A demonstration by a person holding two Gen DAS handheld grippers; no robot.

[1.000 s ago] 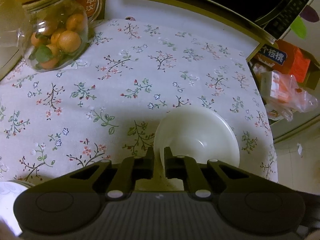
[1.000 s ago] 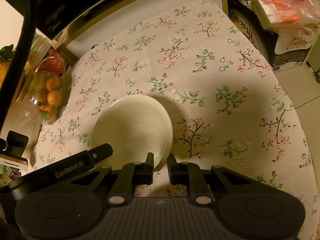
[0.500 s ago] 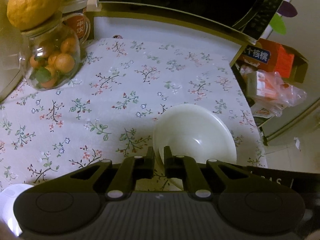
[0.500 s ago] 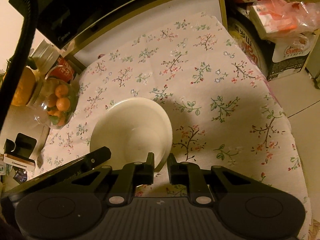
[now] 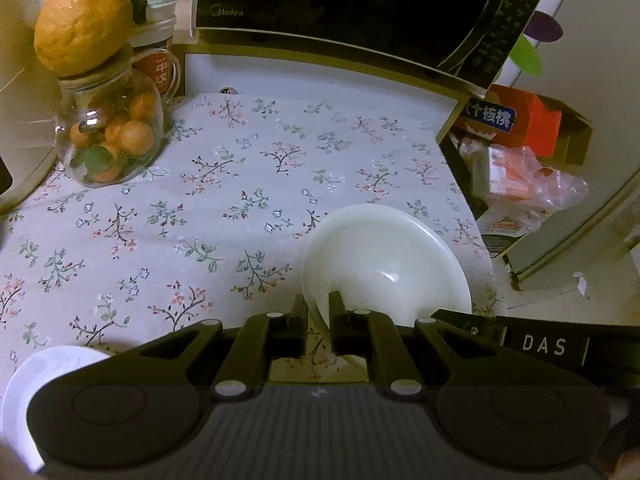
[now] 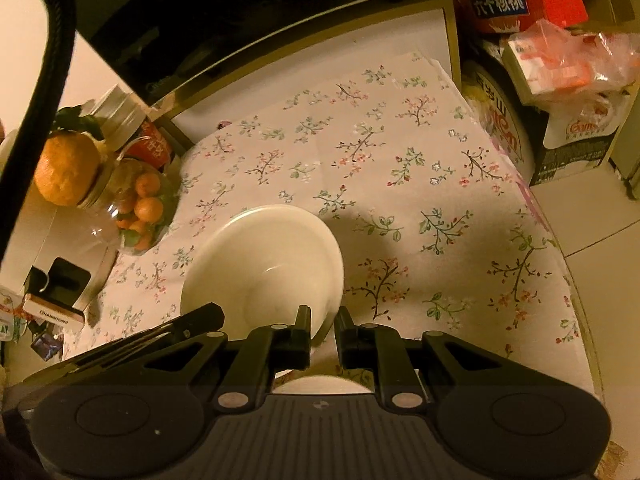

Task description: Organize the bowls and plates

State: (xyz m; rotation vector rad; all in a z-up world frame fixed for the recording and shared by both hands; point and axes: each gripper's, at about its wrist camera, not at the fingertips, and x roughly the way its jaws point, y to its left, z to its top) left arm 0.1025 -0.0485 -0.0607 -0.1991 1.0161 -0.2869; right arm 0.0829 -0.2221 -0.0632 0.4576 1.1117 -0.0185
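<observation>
A white bowl (image 5: 384, 264) hangs above the floral tablecloth (image 5: 224, 200), held by both grippers. My left gripper (image 5: 318, 308) is shut on its left rim. In the right wrist view the same bowl (image 6: 264, 268) is clamped on its right rim by my right gripper (image 6: 323, 322). A second white dish (image 5: 24, 392) lies at the near left table edge, half hidden by the left gripper body. Another white dish (image 6: 320, 384) shows under the right gripper.
A glass jar of small oranges (image 5: 108, 136) with a large orange on top stands at the back left. A black microwave (image 5: 344, 12) sits behind on a shelf. Boxes and plastic bags (image 5: 516, 160) crowd the right side, past the table's right edge.
Both grippers have lifted the bowl higher and tilted back, so more of the microwave and jar shows. The grips on the rim are unchanged.
</observation>
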